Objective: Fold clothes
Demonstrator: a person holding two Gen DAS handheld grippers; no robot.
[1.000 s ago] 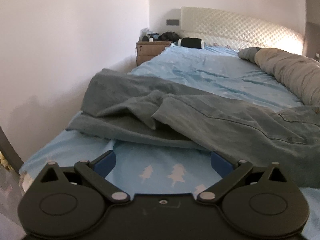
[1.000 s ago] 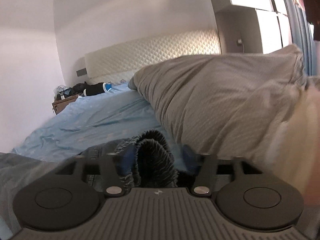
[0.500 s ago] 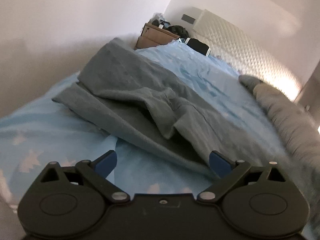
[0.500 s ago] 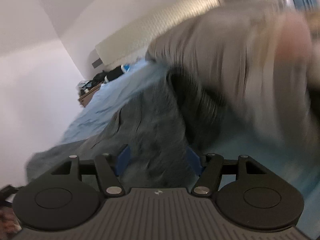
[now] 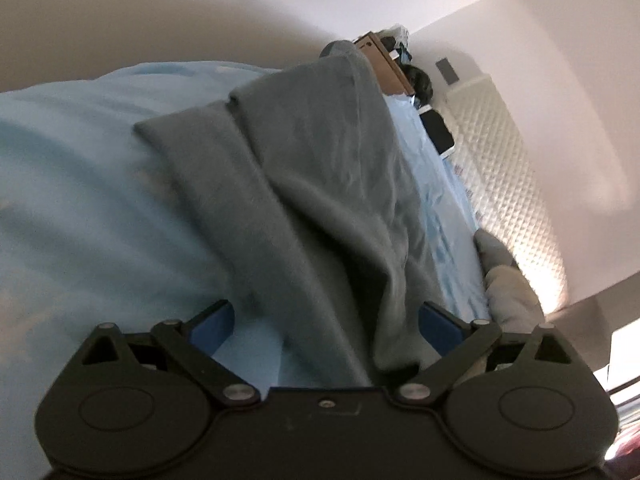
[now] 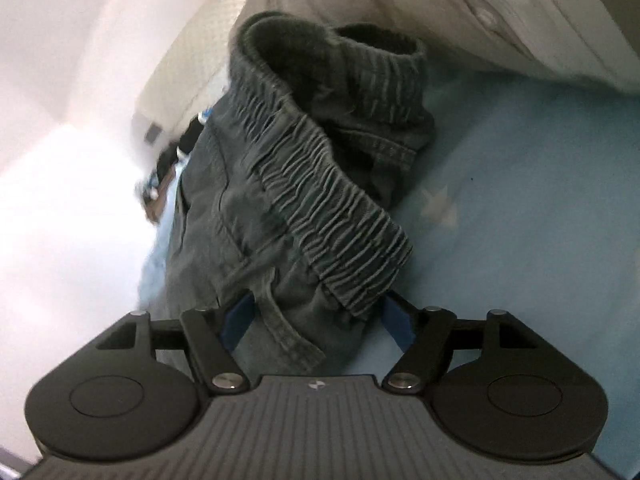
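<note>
The wide bed with its light blue sheet printed with pale trees [image 5: 92,184] fills both views, and on it lies the grey-green pair of trousers [image 5: 320,184], the legs stretched toward the cream quilted headboard [image 5: 504,184]. A bulky grey-beige duvet [image 6: 460,8] is heaped at the far edge of the sheet. The left wrist view is tilted steeply, so the bed runs slantwise and the headboard stands nearly on end; in it the black left gripper [image 5: 326,320] points down at the trouser legs with its 2 blue pads set wide, the folded edge of the fabric lying between them untouched by either pad. Only this view shows the brown wooden bedside cabinet [image 5: 384,64] beside the head of the bed. The right wrist view is tilted as well, and only it shows the trousers' gathered elastic waistband [image 6: 340,216], partly turned over on itself. The black right gripper [image 6: 318,320] points down over that waistband; its jaws have just been opening, and the waistband end sits between the blue pads, which stand apart and do not seem to pinch it.
</note>
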